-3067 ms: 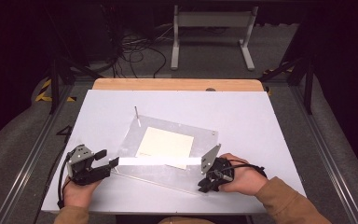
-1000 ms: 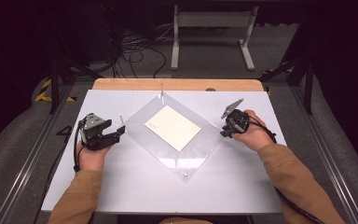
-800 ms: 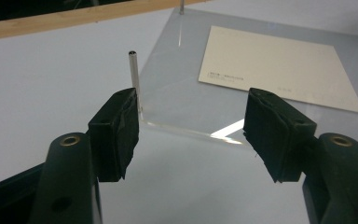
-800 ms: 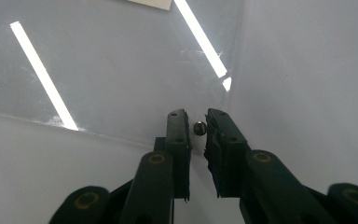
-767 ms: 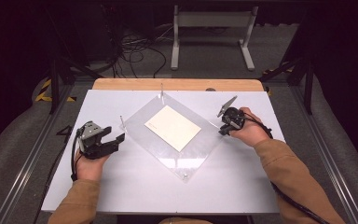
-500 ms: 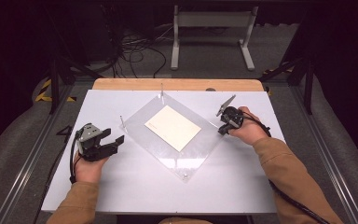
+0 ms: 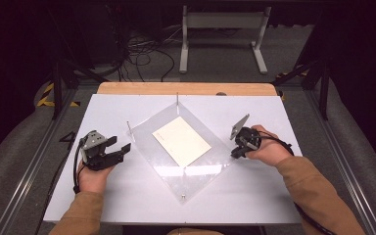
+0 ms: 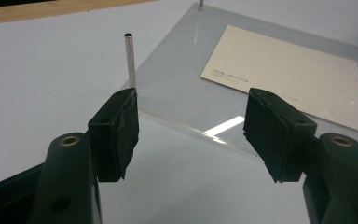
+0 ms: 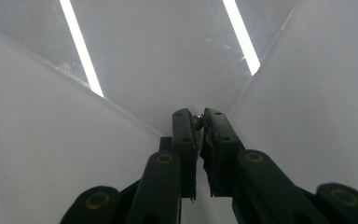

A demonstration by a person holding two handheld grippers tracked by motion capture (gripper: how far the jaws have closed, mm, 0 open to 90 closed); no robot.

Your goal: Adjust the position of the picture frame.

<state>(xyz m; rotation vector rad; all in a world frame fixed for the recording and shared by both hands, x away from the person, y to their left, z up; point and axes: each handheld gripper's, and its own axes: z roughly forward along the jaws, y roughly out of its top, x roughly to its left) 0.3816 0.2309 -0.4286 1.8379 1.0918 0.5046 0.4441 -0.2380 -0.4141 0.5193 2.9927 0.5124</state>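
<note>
Pinching the corner post at 3 o'clock of the acrylic sheet, right gripper may slip; left gripper spread, idle near 9 o'clock post; a tilt slides the card.

Overall light: bright on the white table, coming from overhead; the floor and the room beyond fall off into near black.
Glare: pale streaks sit on the clear acrylic sheet in the high view; one short bright bar on it in the left gripper view; two long white strips of reflected ceiling lamps cross it in the right gripper view.
Shadows: soft and faint, no hard edges under the hands.
Focus: the high view is a touch soft and grainy; the card's small print is unreadable.
Blur: the left gripper pads show crisp; the right gripper base is smeared at the bottom edge.
Contrast: the right gripper view is washed out, milky grey-white.
</note>
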